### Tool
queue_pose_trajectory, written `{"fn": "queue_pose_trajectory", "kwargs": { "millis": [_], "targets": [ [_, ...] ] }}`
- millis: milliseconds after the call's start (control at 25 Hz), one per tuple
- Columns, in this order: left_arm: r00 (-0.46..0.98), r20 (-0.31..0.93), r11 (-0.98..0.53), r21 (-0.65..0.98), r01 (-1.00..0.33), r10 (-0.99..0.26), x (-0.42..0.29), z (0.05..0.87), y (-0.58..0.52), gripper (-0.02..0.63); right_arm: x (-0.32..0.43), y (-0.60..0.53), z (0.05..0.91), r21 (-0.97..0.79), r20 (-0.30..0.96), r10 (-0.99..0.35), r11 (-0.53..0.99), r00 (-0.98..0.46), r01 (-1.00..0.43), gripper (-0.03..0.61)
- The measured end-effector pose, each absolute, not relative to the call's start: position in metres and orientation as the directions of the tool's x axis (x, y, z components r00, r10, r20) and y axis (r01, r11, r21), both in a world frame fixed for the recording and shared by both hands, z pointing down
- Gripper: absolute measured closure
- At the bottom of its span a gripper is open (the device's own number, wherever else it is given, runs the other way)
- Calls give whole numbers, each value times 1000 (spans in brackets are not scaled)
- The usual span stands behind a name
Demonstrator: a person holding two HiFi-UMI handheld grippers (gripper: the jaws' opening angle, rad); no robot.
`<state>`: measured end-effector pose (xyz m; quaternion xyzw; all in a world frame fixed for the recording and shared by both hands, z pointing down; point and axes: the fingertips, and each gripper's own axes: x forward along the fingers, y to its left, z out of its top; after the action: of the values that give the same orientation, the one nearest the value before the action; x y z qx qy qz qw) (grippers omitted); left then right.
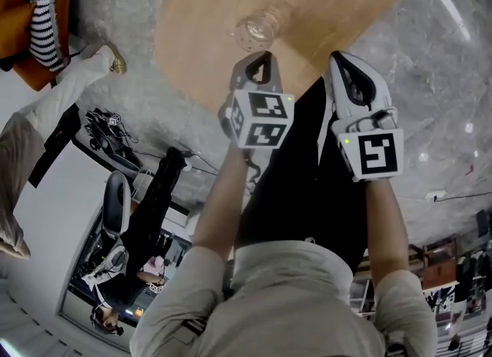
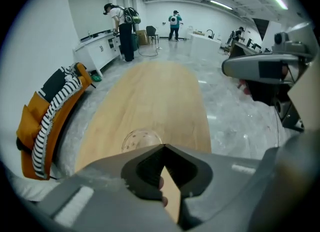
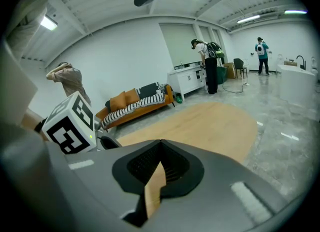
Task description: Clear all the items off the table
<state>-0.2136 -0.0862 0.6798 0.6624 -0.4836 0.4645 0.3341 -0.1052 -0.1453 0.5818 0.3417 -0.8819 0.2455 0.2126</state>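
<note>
Glass (image 1: 257, 28), clear and the only one on the wooden table (image 1: 338, 1), stands near the table's rounded near end, a little in from the edge.

Nearest are the two tongs, held side by side over that near end. The left gripper (image 2: 163, 147) has its jaws pressed together with nothing between them, and its tip points at the glass, which sits just beyond it without touching. The right gripper (image 3: 160, 142) is pressed together too and empty. It is to the right of the glass and apart from it, close to the table's right edge. From the right gripper view, the left one's marker cube (image 3: 70, 123) shows at the left.

Bare wood lies to the left, to the right and far beyond the glass, running the table's whole length to its rounded far end. Grey polished floor (image 1: 430, 55) surrounds the table on every side.

One orange sofa (image 3: 135, 107) with a striped cloth on it stands beyond the table's left edge. At least two people stand at the far end of the room, one of them at a white counter (image 2: 97, 51).
</note>
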Motion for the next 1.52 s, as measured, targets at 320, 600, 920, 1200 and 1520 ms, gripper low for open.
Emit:
{"fn": "queue_pose_trajectory", "kwargs": {
  "millis": [320,600,920,1200,1520],
  "targets": [
    [120,964,-374,23,-927,-238,-214,704,-87,525,-106,-156,595,-301,545,-518,613,-659,-731,572],
    [99,981,-424,20,-906,-166,-219,720,-87,512,-103,-164,602,-307,554,-529,588,-643,-748,572],
    [67,990,-493,-3,-870,-123,-219,736,-92,512,-93,-169,606,-306,561,-549,558,-620,-771,572],
    [48,995,-533,-3,-846,-82,-220,751,-95,512,-83,-176,609,-305,563,-575,524,-594,-796,572],
    [34,998,-566,2,-824,-46,-220,761,-96,512,-80,-177,617,-310,576,-575,503,-580,-807,572]
  ]
}}
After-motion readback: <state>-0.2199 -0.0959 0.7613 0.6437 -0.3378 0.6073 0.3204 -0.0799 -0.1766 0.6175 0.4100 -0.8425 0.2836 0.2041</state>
